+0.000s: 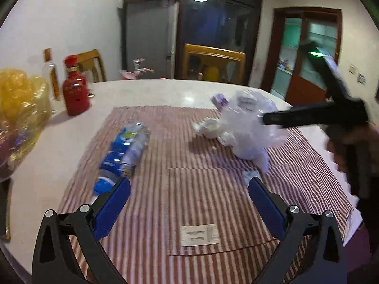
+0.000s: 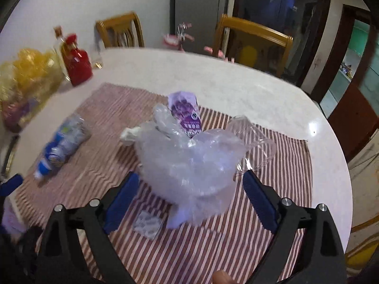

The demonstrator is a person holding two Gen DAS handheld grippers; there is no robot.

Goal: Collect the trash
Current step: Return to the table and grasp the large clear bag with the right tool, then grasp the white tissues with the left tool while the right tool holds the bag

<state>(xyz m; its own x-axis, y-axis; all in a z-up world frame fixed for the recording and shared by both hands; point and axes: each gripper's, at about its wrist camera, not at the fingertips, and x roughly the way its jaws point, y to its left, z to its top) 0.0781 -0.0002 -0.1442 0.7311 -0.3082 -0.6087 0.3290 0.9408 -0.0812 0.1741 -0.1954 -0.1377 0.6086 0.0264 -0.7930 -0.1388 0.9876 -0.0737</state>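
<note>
With both grippers' fingers spread and empty, I judge my right gripper (image 2: 190,187) must next close on the clear plastic bag (image 2: 189,163), my left gripper (image 1: 189,189) on the crushed bottle (image 1: 125,151).

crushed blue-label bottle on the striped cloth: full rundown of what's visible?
The crushed plastic bottle is clear, crumpled, wrapped in a blue and white label with a small green patch, and motion-blurred. It lies on its side on the red-and-white striped cloth, toward its left edge, blue cap end nearest the cameras. Nothing grips it; the open left gripper is close, one finger beside the cap. It lies apart from the plastic bag.
</note>
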